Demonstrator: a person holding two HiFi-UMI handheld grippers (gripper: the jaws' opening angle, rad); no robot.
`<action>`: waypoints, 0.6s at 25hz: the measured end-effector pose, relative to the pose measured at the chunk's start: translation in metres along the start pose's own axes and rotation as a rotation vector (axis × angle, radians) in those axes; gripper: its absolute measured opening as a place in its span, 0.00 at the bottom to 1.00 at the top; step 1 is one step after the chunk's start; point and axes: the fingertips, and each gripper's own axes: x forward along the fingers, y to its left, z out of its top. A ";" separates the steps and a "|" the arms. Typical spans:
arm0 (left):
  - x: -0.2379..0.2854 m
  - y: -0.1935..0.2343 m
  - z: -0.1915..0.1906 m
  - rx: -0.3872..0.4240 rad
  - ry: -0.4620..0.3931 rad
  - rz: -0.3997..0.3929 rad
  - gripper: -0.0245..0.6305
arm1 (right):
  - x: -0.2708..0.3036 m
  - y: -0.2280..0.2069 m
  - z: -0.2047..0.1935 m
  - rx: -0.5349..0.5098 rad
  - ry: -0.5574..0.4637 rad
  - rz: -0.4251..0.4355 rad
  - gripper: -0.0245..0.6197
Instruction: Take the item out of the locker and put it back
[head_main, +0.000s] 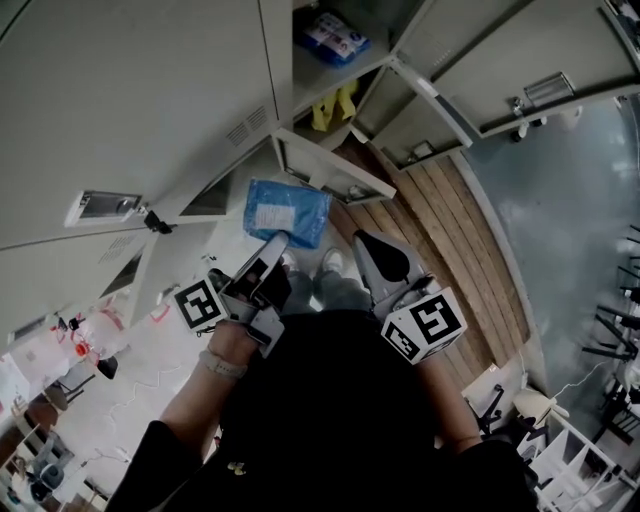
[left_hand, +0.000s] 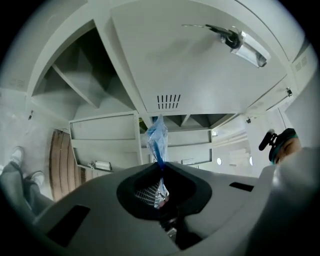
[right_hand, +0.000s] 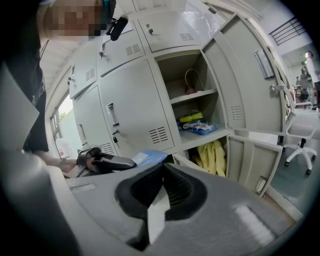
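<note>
Left gripper view shows the left tool (left_hand: 160, 166) clamped on the blue packet (left_hand: 157, 136), which apparently juts beyond its tips.

A yellow garment (right_hand: 212, 155) hangs crumpled just below a blue-and-white packet (right_hand: 204, 128), and a yellow-green pack (right_hand: 191, 117) lies beside that packet. A looped handle (right_hand: 190, 80) stands higher up. A white swivel chair (right_hand: 300, 137) stands on the grey floor (head_main: 560, 220), which borders wooden planking (head_main: 440, 225).
</note>
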 end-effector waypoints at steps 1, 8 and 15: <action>0.000 -0.007 -0.001 0.008 0.010 -0.004 0.09 | 0.000 0.001 0.003 -0.007 -0.004 0.006 0.03; -0.005 -0.047 -0.002 0.042 0.034 -0.024 0.09 | -0.005 0.004 0.020 -0.013 -0.041 0.034 0.03; -0.009 -0.077 -0.003 0.052 0.026 -0.046 0.09 | -0.008 0.003 0.027 -0.014 -0.057 0.043 0.03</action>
